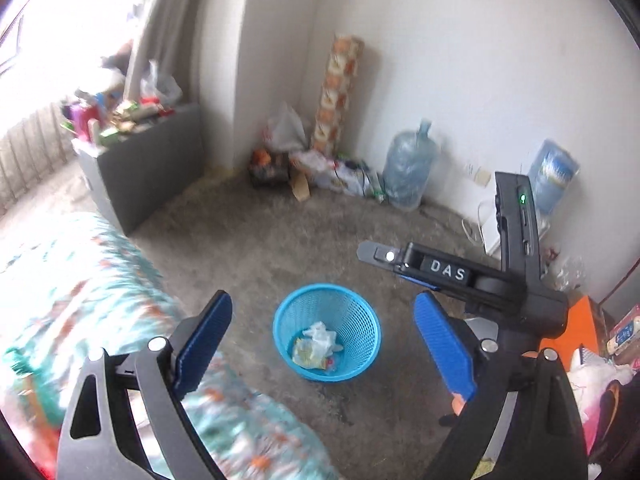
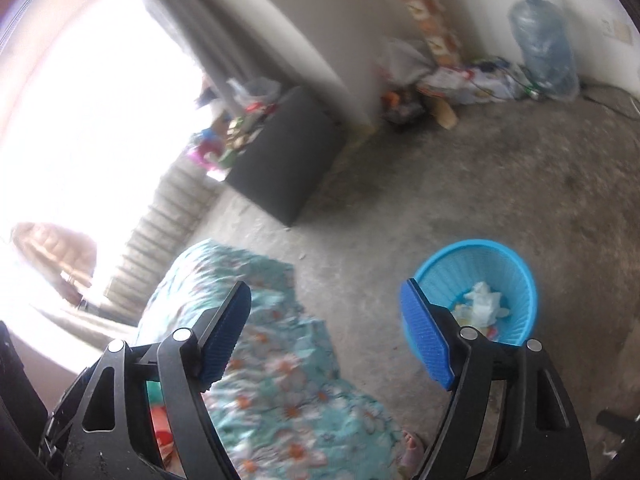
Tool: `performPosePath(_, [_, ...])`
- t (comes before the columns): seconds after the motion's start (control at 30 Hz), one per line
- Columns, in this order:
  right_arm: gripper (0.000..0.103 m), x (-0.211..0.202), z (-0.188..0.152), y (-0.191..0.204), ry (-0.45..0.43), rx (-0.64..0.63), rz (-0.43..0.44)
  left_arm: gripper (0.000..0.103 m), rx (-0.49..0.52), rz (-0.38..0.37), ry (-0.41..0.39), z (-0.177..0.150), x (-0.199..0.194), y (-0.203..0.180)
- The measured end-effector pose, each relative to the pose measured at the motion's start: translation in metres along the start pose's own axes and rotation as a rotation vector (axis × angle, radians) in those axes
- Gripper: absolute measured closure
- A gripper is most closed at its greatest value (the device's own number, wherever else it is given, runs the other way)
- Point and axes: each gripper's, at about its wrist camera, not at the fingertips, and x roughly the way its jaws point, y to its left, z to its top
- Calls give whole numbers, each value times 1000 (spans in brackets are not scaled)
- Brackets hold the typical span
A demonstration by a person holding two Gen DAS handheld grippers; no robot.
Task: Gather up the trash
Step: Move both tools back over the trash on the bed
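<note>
The blue mesh wastebasket (image 1: 326, 332) is standing on the bare concrete floor (image 1: 280, 232), and the trash is already lying inside it: a crumpled white tissue (image 1: 320, 334) on top of a yellowish wrapper (image 1: 306, 354). Both tools are hanging above it, tilted downward.

The left gripper (image 1: 324, 344) is looking almost straight into the basket, which is sitting between its blue pads and below them; its jaws are standing wide apart and holding nothing. The right gripper (image 2: 326, 336) is also gaping with nothing between its pads, but the wastebasket (image 2: 476, 292) is lying off to its right, partly behind the right-hand pad, while the flowered bedspread (image 2: 280, 352) is filling the space between the jaws.

No loose litter is showing clearly within reach, so the next piece probably has to be sought elsewhere, perhaps on the bed. The left hand is the one better lined up with the basket.
</note>
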Motion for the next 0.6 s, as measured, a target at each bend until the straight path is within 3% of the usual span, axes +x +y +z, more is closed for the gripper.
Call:
performPosePath(0.3, [26,-18,-34,83,69,-158,154,11,-89,164,-102,-38,-122,63])
performPosePath(0.6, [25,-11,-74,144,172,-257,238,9,-217,342,-160,-82,-203,127])
